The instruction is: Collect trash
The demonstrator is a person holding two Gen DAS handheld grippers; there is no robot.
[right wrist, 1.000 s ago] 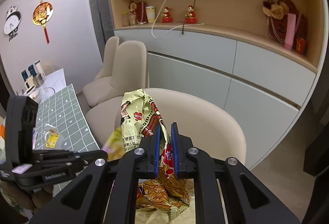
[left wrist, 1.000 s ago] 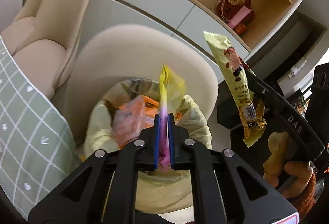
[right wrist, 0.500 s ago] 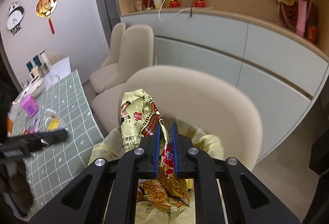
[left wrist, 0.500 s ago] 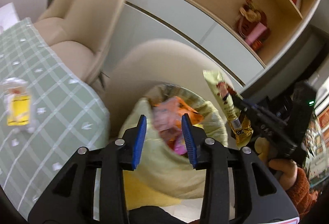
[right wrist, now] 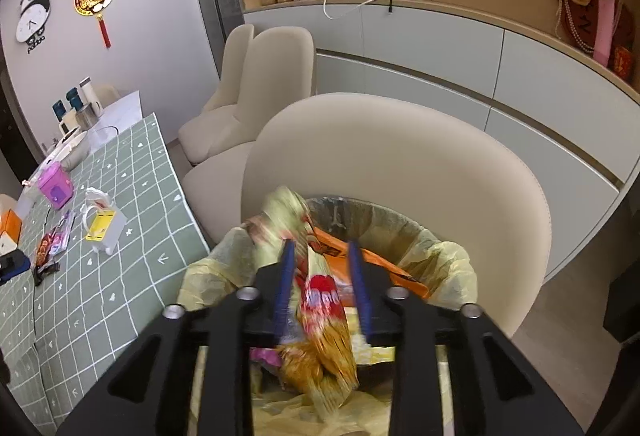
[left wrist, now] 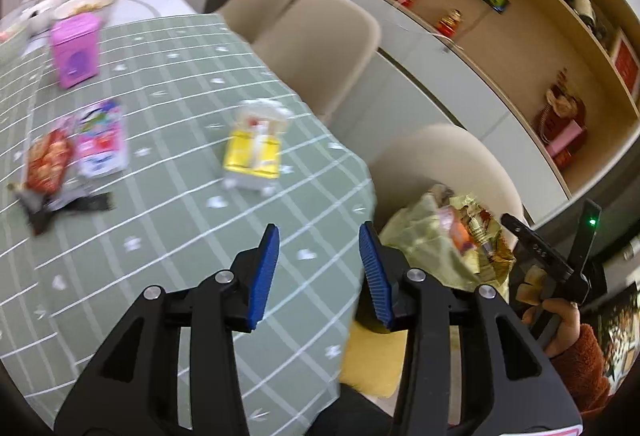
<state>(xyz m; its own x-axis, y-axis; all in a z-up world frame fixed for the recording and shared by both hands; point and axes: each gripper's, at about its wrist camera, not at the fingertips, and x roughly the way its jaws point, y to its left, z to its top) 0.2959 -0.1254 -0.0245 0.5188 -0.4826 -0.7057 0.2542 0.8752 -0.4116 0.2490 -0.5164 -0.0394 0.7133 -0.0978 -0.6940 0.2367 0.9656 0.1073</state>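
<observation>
Green checked cloth covers the table point(left wrist: 168, 236), and that is where my left gripper point(left wrist: 316, 272) now points, its jaws opening with nothing between them. At two o'clock from it sits the bin point(right wrist: 436, 232) with its yellow liner, on the seat of a beige chair point(right wrist: 400, 156). My right gripper point(right wrist: 320, 288) hangs over the bin's mouth, jaws opening, with the snack wrapper point(right wrist: 320, 300) loose between the pads and, I judge, dropping in. To do this well I should keep the right gripper above the rim until the wrapper is clear. For the left, the yellow packet point(left wrist: 254, 152) at eleven o'clock looks like the nearest trash, with the pink wrapper point(left wrist: 102, 140) and red wrapper point(left wrist: 48, 164) at ten o'clock. All three are blurred; I cannot read them. My gripper hides the bin's near rim.
</observation>
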